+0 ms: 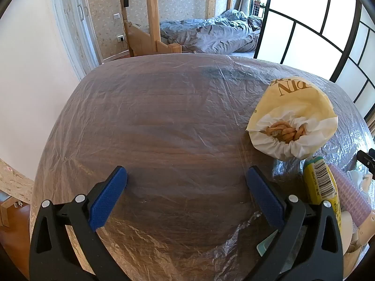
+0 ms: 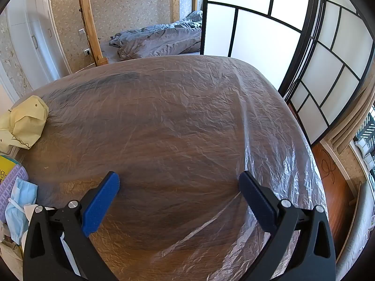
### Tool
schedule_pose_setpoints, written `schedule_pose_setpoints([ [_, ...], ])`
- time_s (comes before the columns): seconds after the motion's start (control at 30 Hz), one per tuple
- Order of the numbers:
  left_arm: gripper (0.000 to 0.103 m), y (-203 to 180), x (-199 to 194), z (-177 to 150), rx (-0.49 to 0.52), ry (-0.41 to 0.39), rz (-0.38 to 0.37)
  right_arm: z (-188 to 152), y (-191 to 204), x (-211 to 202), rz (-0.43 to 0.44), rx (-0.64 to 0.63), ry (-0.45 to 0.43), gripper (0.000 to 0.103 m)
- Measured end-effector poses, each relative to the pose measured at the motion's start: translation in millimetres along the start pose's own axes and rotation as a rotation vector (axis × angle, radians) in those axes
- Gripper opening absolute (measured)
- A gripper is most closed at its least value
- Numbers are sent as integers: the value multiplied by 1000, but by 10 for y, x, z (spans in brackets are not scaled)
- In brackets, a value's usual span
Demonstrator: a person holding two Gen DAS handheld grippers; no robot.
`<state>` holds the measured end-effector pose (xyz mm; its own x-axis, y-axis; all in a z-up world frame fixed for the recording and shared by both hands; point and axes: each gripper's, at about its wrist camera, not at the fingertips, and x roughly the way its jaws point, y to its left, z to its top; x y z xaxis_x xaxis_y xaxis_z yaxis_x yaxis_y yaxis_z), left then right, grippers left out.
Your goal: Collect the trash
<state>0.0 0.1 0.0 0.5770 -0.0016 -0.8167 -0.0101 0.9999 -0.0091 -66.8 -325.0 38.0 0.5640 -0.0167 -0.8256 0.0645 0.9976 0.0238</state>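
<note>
Both tongs hang over a wooden table (image 1: 164,121) that is covered with a thin, wrinkled clear plastic sheet (image 2: 269,126), and both point down at it at a slant. The left gripper (image 1: 186,178) has its blue pads wide apart, with only bare covered tabletop between them. The right gripper (image 2: 179,182) is the same — spread wide, nothing between its pads. The trash lies in the space between the two tools, at the right of the left one and at the left of the right one. A cream paper bag (image 1: 295,119) lined with white paper, with a brown twisted pastry in its mouth, lies ahead of the left gripper's right finger and apart from it. Closer to that finger — just beside it — lie a yellow packet with a barcode (image 1: 322,185) and a lilac ribbed piece (image 1: 349,196). A blue face mask (image 2: 20,201) lies just beside the right gripper's left finger.
</note>
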Motion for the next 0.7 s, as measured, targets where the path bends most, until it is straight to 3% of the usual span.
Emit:
schedule_pose_setpoints([
  [0.7, 102, 0, 0, 0, 1, -1, 1, 1, -2, 1, 2, 1, 0, 99],
])
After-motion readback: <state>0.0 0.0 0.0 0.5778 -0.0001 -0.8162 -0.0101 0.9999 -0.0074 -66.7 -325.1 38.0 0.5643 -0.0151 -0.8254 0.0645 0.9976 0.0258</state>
